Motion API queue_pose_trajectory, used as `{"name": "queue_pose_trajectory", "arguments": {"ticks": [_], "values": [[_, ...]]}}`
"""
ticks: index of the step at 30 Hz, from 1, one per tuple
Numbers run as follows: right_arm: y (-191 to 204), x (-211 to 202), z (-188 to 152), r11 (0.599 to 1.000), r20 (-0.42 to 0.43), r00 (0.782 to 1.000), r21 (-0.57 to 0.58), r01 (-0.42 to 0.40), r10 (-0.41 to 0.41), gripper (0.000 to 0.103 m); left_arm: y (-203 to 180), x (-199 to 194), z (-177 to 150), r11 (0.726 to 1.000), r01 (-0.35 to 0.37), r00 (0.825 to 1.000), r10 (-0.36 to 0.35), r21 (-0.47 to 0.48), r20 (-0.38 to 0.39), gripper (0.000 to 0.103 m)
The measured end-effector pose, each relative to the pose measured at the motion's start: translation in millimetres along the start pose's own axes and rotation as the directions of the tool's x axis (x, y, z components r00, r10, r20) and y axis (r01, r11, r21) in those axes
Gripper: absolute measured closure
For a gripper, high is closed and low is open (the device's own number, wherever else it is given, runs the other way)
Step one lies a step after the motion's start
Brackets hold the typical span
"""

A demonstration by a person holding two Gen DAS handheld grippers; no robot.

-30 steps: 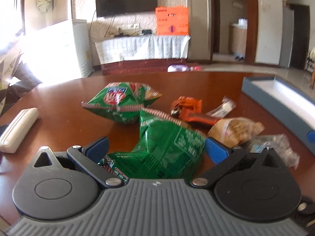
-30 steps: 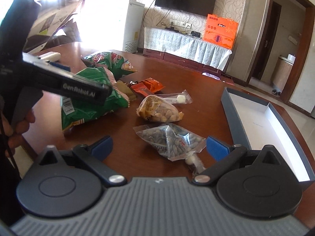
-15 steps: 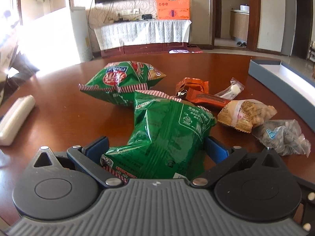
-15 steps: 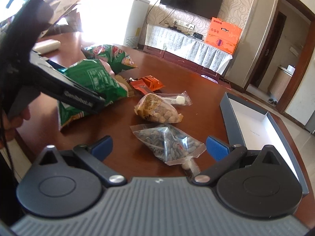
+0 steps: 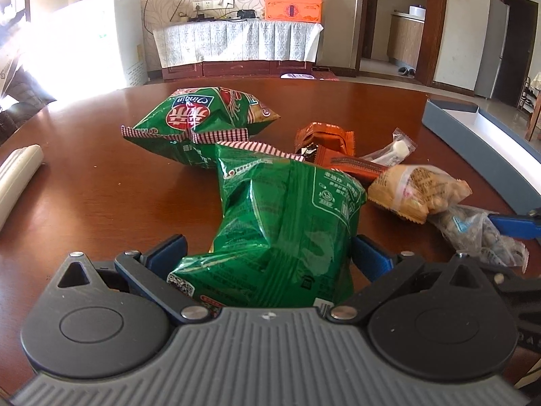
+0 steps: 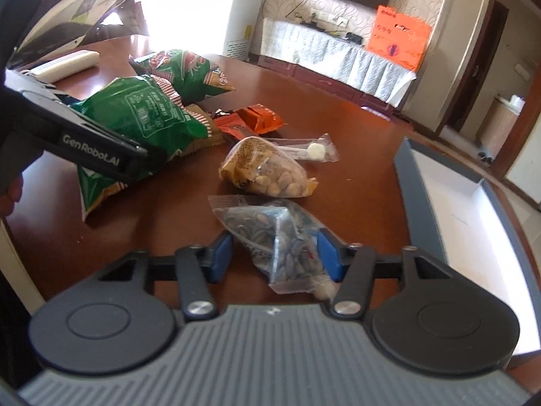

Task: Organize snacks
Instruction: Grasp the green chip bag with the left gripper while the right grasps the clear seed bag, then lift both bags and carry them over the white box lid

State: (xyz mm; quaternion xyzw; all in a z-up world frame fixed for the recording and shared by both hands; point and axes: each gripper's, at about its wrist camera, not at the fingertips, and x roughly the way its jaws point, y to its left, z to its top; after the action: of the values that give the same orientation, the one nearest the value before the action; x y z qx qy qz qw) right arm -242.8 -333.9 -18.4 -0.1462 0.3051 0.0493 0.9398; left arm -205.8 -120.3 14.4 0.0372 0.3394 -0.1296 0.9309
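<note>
A crumpled green chip bag (image 5: pixel 284 216) sits squeezed between the blue pads of my left gripper (image 5: pixel 268 253), which is shut on it. The right wrist view shows the same bag (image 6: pixel 135 115) held off the table at the left. A clear bag of seeds (image 6: pixel 270 233) lies on the brown table (image 6: pixel 355 169) between the pads of my right gripper (image 6: pixel 274 255). Its jaws are closing on that bag, and the plastic bunches up into a ridge between them. From the left wrist view the seed bag (image 5: pixel 473 233) shows at the right, with a blue finger (image 5: pixel 514 225) of the right gripper on it.
A second green chip bag (image 5: pixel 199 125), orange packets (image 5: pixel 328 138), a bag of peanuts (image 5: pixel 419 189) and a small clear sachet (image 5: pixel 395 150) lie mid-table. An open grey box with a white inside (image 6: pixel 456 209) stands at the right. A white remote-like bar (image 5: pixel 17 176) lies far left.
The right gripper has come forward over the seed bag and its jaws have narrowed onto it. The left gripper has tipped down slightly, still holding the chip bag.
</note>
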Motion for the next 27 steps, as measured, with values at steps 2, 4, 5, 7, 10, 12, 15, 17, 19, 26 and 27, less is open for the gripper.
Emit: {"name": "queue_pose_trajectory", "arguments": {"ticks": [2,4,5,7,10,12,15,17,19,26,27], "values": [[-0.4,1.6,2.1,1.0,-0.005,1.0,0.009,-0.01,0.01,0.052,1.8,2.3,1.2,1.0,0.001,1.0,-0.001,0.006,-0.004,0.0],[-1.2,1.7,2.1,1.0,-0.012,1.0,0.017,-0.017,0.017,0.053,1.0,3.8,2.1,1.0,0.002,1.0,-0.002,0.016,-0.004,0.0],[-1.0,1.3,2.0,1.0,-0.012,1.0,0.018,-0.017,0.017,0.053,0.6,4.5,2.5,1.0,0.0,1.0,0.0,0.019,-0.005,0.0],[-1.2,-0.2,3.1,1.0,-0.007,1.0,0.023,-0.02,0.02,0.054,0.6,5.0,3.4,1.0,-0.002,1.0,0.002,0.023,0.0,0.002],[-0.6,-1.0,3.9,0.999,-0.012,1.0,0.026,-0.026,0.026,0.054,-4.3,3.5,2.6,0.999,-0.005,1.0,0.004,0.042,0.025,0.019],[0.1,-1.9,4.1,0.999,-0.015,0.999,0.029,-0.03,0.031,0.055,-5.3,3.4,-0.4,0.999,-0.001,0.999,0.0,0.045,0.033,0.023],[-0.2,-3.9,5.4,0.999,0.002,0.999,0.025,-0.032,0.032,0.057,-4.8,2.0,-0.5,0.999,0.01,0.999,-0.012,0.042,0.041,0.029],[-1.0,-5.0,5.6,0.999,0.008,0.999,0.031,-0.035,0.035,0.058,-5.1,1.1,-0.4,0.999,0.007,0.999,-0.009,0.044,0.046,0.03],[-1.5,-6.7,6.8,0.998,0.017,0.999,0.039,-0.04,0.04,0.058,-6.0,0.0,-0.8,0.999,0.003,0.999,-0.005,0.045,0.052,0.031],[-0.6,-20.5,10.3,0.997,0.082,0.995,0.055,-0.054,0.05,0.06,-3.6,-8.6,1.8,0.999,-0.032,0.994,0.028,0.039,0.101,0.031],[-0.3,-22.2,10.8,0.997,0.089,0.995,0.053,-0.056,0.051,0.06,-3.3,-8.7,1.5,0.999,-0.037,0.994,0.033,0.036,0.103,0.031]]}}
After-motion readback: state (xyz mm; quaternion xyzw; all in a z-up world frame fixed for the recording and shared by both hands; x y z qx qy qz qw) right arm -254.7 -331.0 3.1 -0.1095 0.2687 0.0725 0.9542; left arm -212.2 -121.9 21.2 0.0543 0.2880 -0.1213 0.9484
